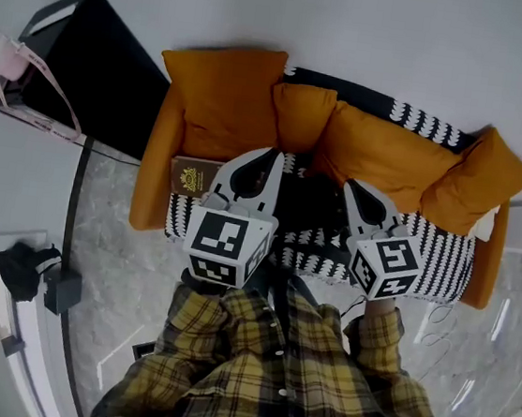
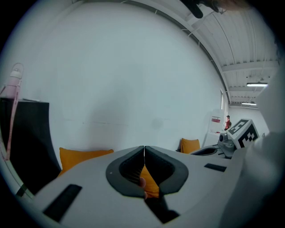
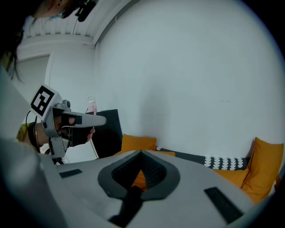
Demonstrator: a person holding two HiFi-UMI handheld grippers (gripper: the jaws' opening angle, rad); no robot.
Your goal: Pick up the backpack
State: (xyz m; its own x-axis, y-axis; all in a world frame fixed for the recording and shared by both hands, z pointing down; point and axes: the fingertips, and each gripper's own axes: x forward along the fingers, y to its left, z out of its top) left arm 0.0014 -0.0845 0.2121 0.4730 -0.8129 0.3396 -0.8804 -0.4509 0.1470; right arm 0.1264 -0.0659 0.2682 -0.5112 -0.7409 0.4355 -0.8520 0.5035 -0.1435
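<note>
The jaws of the left gripper point(image 2: 144, 150) are pressing together tip to tip and gripping nothing; only an orange cushion is showing through the slot behind them. The jaws of the right gripper point(image 3: 140, 153) are likewise clenched and empty. Both grippers are pointing over the front edge of the sofa point(image 1: 156, 166), side by side but apart. The backpack point(image 1: 313, 209), a dark mass largely hidden in the head view, is lying between them on the sofa's seat, in front of the middle cushions. Neither gripper is touching it as far as can be seen. A black-and-white patterned throw point(image 1: 444, 258) is covering the sofa's seat and hanging over its front. Orange cushions point(image 1: 222, 99) are leaning in a row along the sofa's back. A small brown book point(image 1: 189, 177) with a gold emblem is lying at the sofa's left end, just beside the left gripper. A black cabinet point(image 1: 99, 70) is standing left of the sofa against the white wall point(image 1: 404, 41), with a pink bottle point(image 1: 6, 58) sitting on its far corner. The person's yellow plaid shirt point(image 1: 278, 375) is filling the view in front of the sofa.
</note>
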